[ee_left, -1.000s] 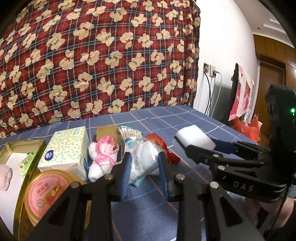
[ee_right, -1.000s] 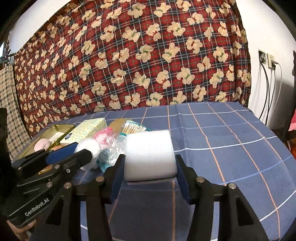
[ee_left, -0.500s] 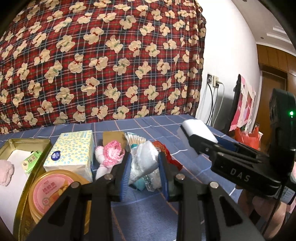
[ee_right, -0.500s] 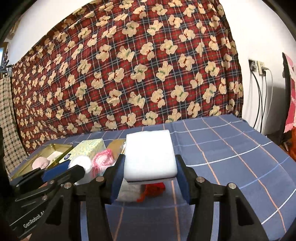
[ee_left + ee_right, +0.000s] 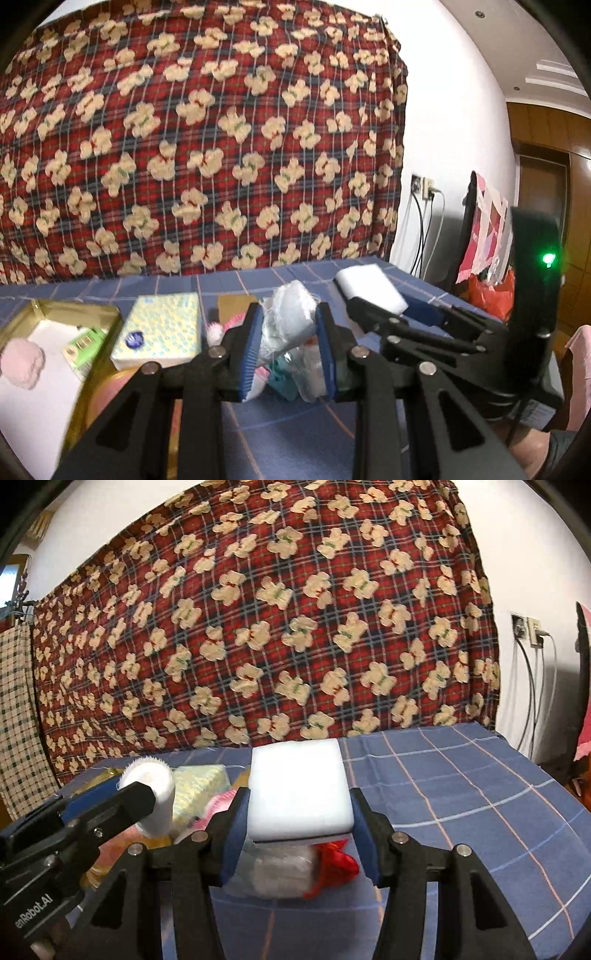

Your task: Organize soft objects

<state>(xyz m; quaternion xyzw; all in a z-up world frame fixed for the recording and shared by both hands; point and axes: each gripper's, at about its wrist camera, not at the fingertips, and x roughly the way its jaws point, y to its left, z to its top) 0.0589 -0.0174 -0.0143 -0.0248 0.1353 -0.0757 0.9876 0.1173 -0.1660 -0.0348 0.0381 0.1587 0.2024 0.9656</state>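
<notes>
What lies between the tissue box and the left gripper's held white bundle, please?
In the left wrist view, a pink-and-white fluffy item lies between the tissue box and the white bundle.

The hanging cloth (image 5: 280,627) at the back is red plaid covered in cream teddy bears with little red bows. The bedspread (image 5: 461,794) is blue with a thin white and orange grid. The sponge block (image 5: 297,788) is plain white, and both grippers are black with blue pads (image 5: 251,350). The tissue pack (image 5: 162,330) is pale yellow with tiny blue-green rings and a dark blue logo. The tin (image 5: 74,308) at the bedspread's left edge is gold, with a fluffy pink puff (image 5: 20,363) in it.
</notes>
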